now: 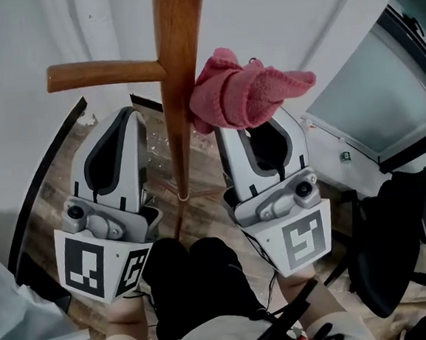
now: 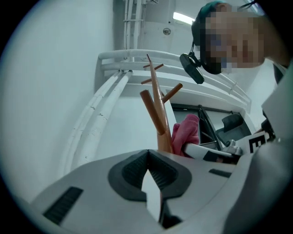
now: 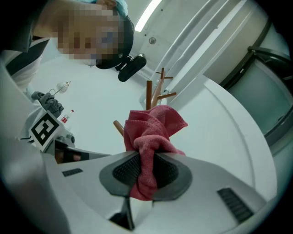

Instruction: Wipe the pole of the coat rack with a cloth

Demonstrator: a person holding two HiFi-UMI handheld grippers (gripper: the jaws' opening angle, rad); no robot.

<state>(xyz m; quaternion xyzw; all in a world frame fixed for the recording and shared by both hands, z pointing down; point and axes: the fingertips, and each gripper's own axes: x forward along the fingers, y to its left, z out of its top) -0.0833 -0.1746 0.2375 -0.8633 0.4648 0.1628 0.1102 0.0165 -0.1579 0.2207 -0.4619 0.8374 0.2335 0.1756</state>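
Pinching the pink cloth [image 1: 243, 89] by its bunched middle, your right gripper [image 3: 145, 171] sets it against the coat rack's pole [image 1: 178, 72]. The cloth looks soft, light and limp, the pole stiff. Your left gripper [image 2: 147, 162] hangs beside the pole, jaws pressed together on nothing.

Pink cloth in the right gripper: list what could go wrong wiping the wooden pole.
1. The right gripper pinches only a fold of the pink terry cloth; drag on the brown wooden pole might pull it free.
2. The bunched cloth sits by the horizontal wooden peg and could snag.
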